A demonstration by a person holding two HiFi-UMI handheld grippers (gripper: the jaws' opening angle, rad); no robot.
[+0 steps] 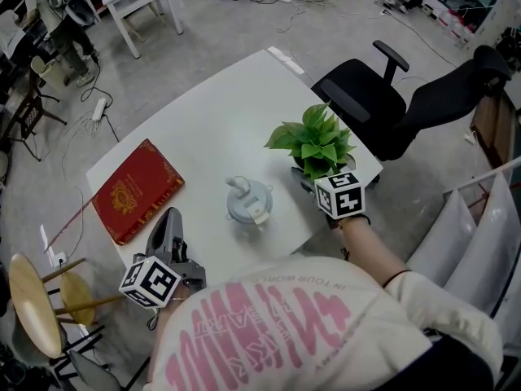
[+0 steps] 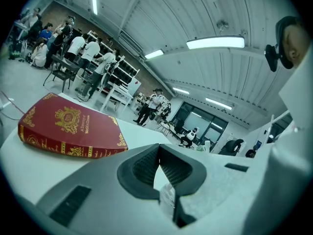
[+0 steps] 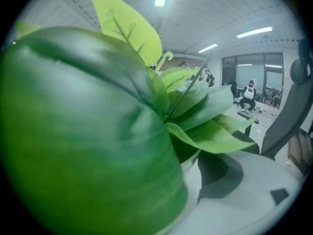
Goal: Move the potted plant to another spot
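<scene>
The potted plant point(image 1: 313, 145) stands on the white table point(image 1: 203, 112), right at the front of the right gripper point(image 1: 321, 184). Its leaves spread up and away from the marker cube, and its pot sits between that gripper's jaws. In the right gripper view the plant point(image 3: 98, 121) fills nearly the whole picture. One broad leaf covers the left side and hides the jaw there. At the right, the dark pad point(image 3: 220, 173) of the other jaw lies against the pot's pale rim, so the jaws stand apart around the pot and appear closed on it. The person's hand holds the gripper from behind, at the table's near edge.

To the left of the right gripper, between the two grippers, sits a grey round container point(image 1: 248, 202) with a knob on top, close to the plant but apart from it. The left gripper point(image 1: 168, 220) rests low at the near edge of the table. Its jaws are together, the ribbed pads meeting at their tips with nothing clamped between them. Just ahead of it and a little to its left lies a red book point(image 1: 137, 190) with gold ornament point(image 2: 68, 126), flat on the table.

Beyond the plant, past the table's far right side, stands a black office chair point(image 1: 366, 96).
</scene>
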